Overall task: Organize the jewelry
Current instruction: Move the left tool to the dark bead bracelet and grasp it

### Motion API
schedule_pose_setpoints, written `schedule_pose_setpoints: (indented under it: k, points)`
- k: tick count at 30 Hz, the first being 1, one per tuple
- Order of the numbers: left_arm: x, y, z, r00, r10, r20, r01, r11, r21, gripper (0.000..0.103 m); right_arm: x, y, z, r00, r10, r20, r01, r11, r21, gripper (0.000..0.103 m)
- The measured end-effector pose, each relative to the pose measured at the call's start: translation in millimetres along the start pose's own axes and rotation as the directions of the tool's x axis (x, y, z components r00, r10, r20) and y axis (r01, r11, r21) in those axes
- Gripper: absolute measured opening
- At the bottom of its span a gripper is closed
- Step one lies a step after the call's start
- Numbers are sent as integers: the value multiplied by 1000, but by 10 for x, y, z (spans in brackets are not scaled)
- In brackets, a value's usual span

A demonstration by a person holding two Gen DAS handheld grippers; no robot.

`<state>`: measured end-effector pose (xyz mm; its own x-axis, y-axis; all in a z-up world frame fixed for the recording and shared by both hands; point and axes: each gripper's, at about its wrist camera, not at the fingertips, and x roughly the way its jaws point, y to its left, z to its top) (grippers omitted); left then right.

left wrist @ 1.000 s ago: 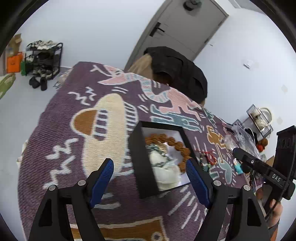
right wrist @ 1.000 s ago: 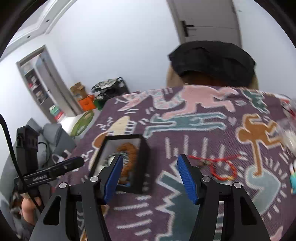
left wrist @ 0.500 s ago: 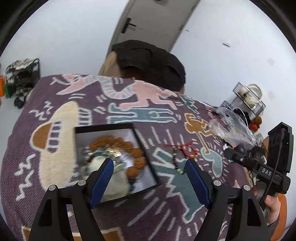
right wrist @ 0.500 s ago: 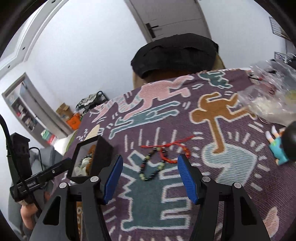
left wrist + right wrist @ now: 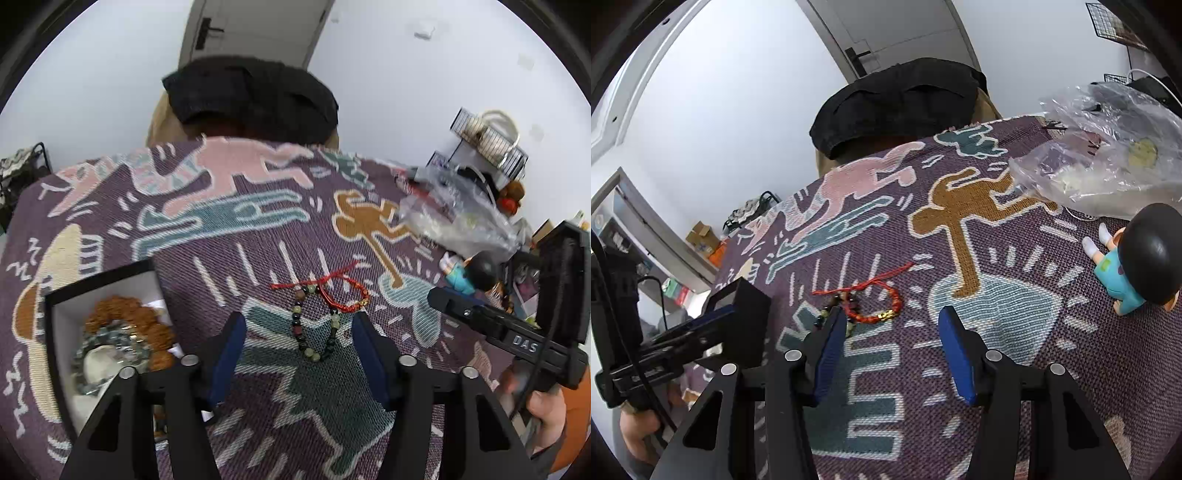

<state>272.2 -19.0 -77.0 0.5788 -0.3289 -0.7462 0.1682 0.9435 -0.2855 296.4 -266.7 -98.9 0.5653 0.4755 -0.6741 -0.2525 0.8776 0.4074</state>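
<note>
Two bracelets lie tangled on the tabletop — a bead bracelet and a red cord bracelet crossing its far end. The left hand-held gripper is spread wide and empty, and the bead loop sits squarely between its fingers, its long axis running straight ahead, away from the gripper. The right hand-held gripper, also spread and empty, has the red cord ahead and toward its left finger. The box, already holding beads, lies to the left of the left gripper. My guess: the left is better lined up for the bead loop.
</note>
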Motion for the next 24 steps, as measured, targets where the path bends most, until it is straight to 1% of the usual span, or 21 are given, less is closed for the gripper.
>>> schedule_pose_setpoints:
  k: [2,8,10,12,14,15,16,17,18,19,21,24]
  points:
    - [129,-44,20,999,9,-32,-9,1000,9,52,22,-41,5,1000,-1,-1,1,1000,5,53]
    - [461,-137,44,994,53,-98,-49,998,37,50,85,-138,28,1000,-8,-10,9,1000,15,52]
    - [570,-145,50,990,69,-120,-64,997,44,46,105,-163,43,1000,-9,-12,9,1000,17,52]
    - [674,-135,43,985,92,-145,-86,995,47,39,127,-180,59,1000,-9,-12,9,1000,19,52]
    - [756,-123,30,980,109,-165,-102,994,50,34,153,-194,73,1000,-7,-15,8,1000,22,50]
    - [758,-141,26,981,126,-146,-117,991,69,33,170,-197,81,1000,-6,-18,6,1000,23,50]
    - [777,-161,22,978,146,-150,-134,987,86,31,189,-196,88,1000,-6,-20,6,1000,23,50]
    - [786,-174,24,977,156,-148,-143,985,96,27,209,-193,95,1000,-5,-22,6,1000,22,50]
    - [793,-177,23,974,174,-148,-159,981,107,14,235,-186,104,1000,-5,-27,5,1000,22,49]
    - [799,-176,27,970,190,-149,-174,978,116,8,260,-177,111,1000,-4,-31,4,1000,21,49]
    - [789,-155,30,974,166,-157,-149,982,114,8,325,-145,125,999,1,-40,0,1000,18,49]
    - [677,-163,44,981,149,-125,-134,984,121,8,433,-90,150,998,5,-60,-4,1000,8,48]
